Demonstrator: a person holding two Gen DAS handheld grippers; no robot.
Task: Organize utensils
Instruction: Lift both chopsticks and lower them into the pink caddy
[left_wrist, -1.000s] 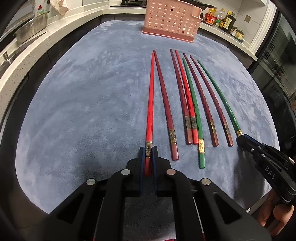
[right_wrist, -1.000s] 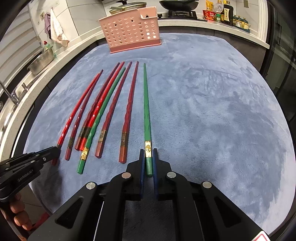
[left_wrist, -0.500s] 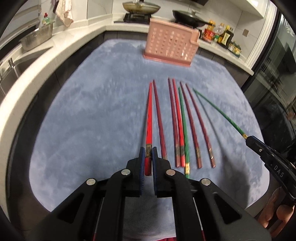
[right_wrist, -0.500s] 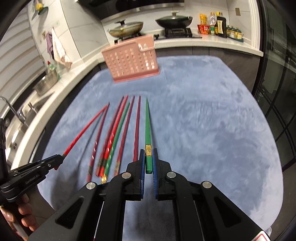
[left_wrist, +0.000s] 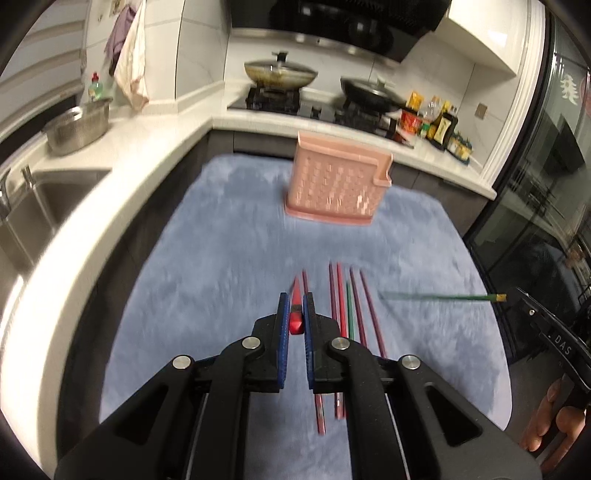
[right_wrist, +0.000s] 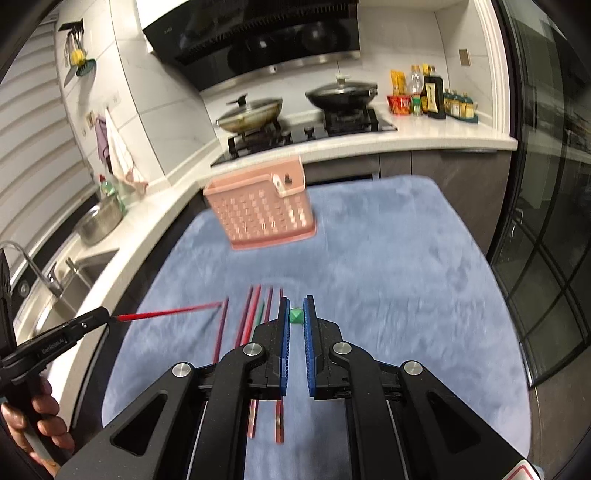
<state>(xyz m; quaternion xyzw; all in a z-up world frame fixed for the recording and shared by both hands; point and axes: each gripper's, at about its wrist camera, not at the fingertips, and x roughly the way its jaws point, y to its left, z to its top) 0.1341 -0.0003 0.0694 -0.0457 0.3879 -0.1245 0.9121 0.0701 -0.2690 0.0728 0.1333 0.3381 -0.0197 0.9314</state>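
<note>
My left gripper (left_wrist: 295, 306) is shut on a bright red chopstick (left_wrist: 295, 321), lifted off the blue mat (left_wrist: 221, 258); it also shows in the right wrist view (right_wrist: 166, 314). My right gripper (right_wrist: 295, 308) is shut on a green chopstick (right_wrist: 295, 315), also lifted; it shows in the left wrist view (left_wrist: 439, 296). Several red, maroon and green chopsticks (left_wrist: 347, 310) lie side by side on the mat below. A pink perforated utensil holder (left_wrist: 338, 184) stands at the mat's far end, also in the right wrist view (right_wrist: 258, 210).
A white counter (left_wrist: 122, 155) curves around the left and back, with a sink (left_wrist: 26, 210), a steel colander (left_wrist: 79, 125), a stove with two lidded pans (left_wrist: 280, 74) and sauce bottles (left_wrist: 439, 125). A glass door (right_wrist: 546, 258) is on the right.
Both grippers have risen high above the mat and tilted up, each carrying its chopstick. The other chopsticks stay on the mat. The holder now sits nearer the middle of both views.
</note>
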